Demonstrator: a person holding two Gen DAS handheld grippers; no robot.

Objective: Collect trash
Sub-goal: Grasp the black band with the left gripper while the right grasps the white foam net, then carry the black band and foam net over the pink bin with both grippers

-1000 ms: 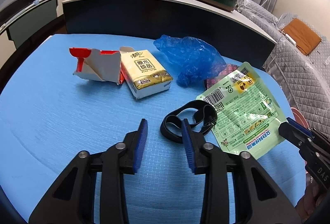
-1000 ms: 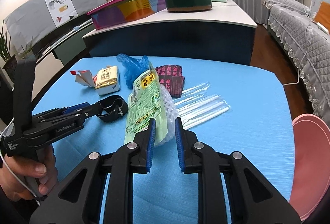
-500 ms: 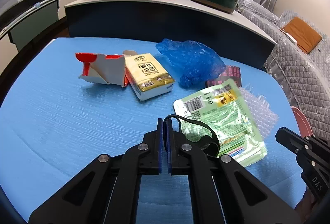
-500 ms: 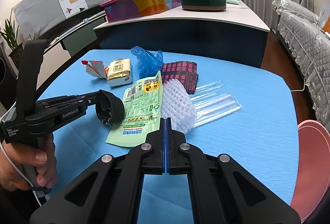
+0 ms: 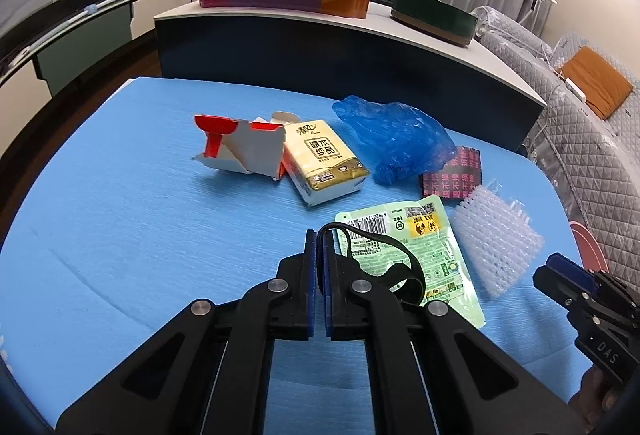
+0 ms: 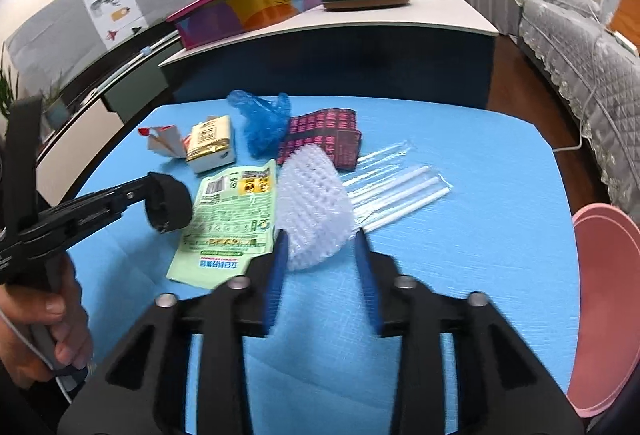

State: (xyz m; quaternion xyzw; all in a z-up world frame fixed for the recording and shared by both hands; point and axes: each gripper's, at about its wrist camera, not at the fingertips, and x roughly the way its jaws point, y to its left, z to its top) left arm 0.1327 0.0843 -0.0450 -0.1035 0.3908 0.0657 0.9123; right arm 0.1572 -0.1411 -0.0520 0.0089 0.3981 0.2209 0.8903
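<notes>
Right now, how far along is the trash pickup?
Nothing visibly binned yet. The left hand-held gripper holds the black looped strap; the right hand-held gripper is opening beside the white bubble wrap. Green pouch, blue plastic bag, torn carton remain.

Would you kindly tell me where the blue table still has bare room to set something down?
The blue table is bare along its left, short of the torn red carton, and on the right between the straws and the pink basin. The middle is crowded: tissue pack, blue bag, green pouch, bubble wrap.
</notes>
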